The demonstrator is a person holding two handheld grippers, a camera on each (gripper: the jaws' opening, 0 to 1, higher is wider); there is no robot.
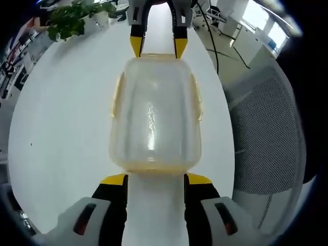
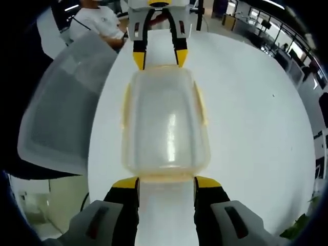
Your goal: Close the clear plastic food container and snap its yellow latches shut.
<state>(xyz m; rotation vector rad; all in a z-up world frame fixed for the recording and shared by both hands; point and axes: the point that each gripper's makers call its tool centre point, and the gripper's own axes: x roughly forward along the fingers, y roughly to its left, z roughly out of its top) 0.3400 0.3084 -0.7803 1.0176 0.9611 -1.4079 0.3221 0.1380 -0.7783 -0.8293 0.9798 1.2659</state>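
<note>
Clear container [image 1: 154, 115] on white table [image 1: 61, 128], mid-width between the long edges, lid seated, nothing visible inside through the walls; yellow latches [image 1: 117, 95] along both long sides appear folded down, though whether snapped cannot be told. Left gripper [image 1: 155, 180] at the near short end, right gripper [image 2: 166, 183] at the opposite one, both spread open, tips just beside the end walls, holding nothing. End latches probably left to press.
</note>
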